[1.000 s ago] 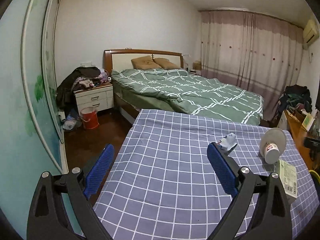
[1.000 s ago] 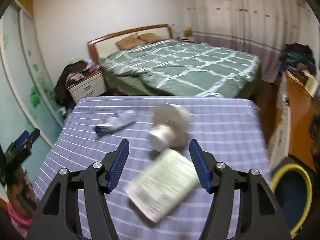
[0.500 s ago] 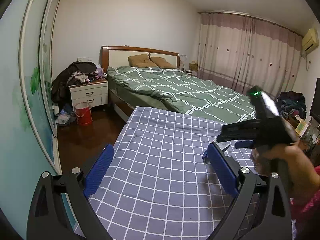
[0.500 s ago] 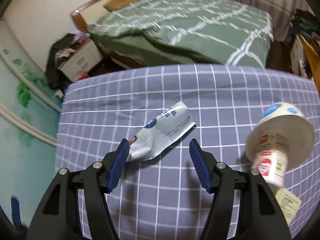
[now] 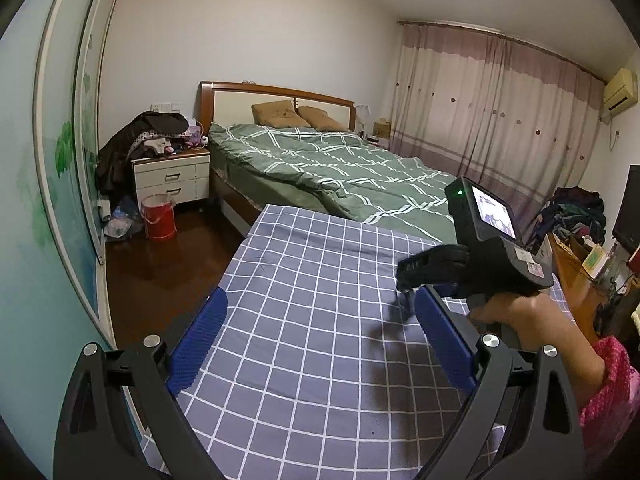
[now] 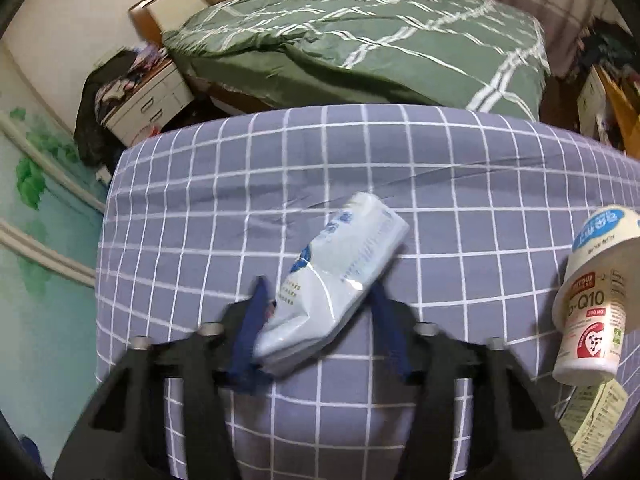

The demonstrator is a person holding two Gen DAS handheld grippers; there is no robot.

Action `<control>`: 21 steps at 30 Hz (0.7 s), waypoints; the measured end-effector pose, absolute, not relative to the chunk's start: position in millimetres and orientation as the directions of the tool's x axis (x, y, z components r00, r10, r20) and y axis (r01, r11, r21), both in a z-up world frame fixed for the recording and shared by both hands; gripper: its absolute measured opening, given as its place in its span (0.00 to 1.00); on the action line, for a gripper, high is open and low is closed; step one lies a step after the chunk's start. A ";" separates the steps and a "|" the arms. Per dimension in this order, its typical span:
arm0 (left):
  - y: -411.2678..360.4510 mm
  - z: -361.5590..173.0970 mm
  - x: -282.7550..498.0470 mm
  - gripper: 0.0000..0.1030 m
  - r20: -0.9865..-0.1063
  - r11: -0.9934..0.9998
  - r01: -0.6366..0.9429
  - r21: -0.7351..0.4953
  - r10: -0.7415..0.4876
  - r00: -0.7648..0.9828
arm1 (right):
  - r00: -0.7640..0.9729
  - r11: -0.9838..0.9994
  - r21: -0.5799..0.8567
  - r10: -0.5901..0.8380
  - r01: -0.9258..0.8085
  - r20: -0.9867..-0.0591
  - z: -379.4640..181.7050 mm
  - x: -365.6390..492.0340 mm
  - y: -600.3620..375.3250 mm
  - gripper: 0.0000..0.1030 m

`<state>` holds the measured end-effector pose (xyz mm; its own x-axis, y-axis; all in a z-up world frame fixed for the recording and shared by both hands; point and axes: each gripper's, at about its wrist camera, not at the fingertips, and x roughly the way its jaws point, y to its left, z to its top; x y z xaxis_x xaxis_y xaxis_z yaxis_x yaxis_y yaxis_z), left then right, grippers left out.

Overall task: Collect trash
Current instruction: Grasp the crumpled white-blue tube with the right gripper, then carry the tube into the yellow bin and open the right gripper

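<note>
A crumpled white and blue wrapper [image 6: 340, 268] lies on the checked purple tablecloth [image 6: 200, 200]. My right gripper [image 6: 316, 316] points steeply down over it with the wrapper's near end between its blue pads. Its jaws are closing; the left pad [image 6: 246, 328] is at the wrapper's edge and the right pad looks just off it. A white supplement bottle [image 6: 592, 300] and a printed paper leaflet [image 6: 592, 420] sit at the right. My left gripper [image 5: 320, 300] hangs open and empty over the table's near left. A hand [image 5: 520, 316] holds the right gripper's body [image 5: 480, 240] there.
Beyond the table is a bed with a green quilt [image 5: 340, 168]. A nightstand piled with clothes [image 5: 172, 172] and a red bucket [image 5: 158, 216] stand at the left on the dark wood floor. A wooden desk with clutter [image 5: 580, 264] is at the right.
My right gripper swung left from the bottle and leaflet, dropped over the wrapper, and its jaws narrowed around it. In the left wrist view it now covers the wrapper. The left gripper barely moved.
</note>
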<state>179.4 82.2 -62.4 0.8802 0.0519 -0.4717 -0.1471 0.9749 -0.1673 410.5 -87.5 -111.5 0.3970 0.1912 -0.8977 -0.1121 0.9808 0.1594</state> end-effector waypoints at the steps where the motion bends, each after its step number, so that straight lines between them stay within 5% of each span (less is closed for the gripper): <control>1: 82.4 -61.9 179.4 0.90 -0.472 0.975 -0.147 -0.167 0.052 0.880 | 0.394 0.978 0.163 0.202 -0.130 -0.897 -111.1 406.4 -86.9 0.29; 21: 74.4 -70.7 187.6 0.91 -0.495 0.982 -0.141 -0.129 0.059 0.867 | 0.591 0.937 0.254 0.348 -0.240 -0.728 -42.6 241.2 -230.3 0.26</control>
<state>187.6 74.4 -70.7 0.8671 0.0594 -0.4945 -0.1410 0.9815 -0.1294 241.2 -230.3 -42.6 0.5906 0.3480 -0.7281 -0.2397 0.9372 0.2535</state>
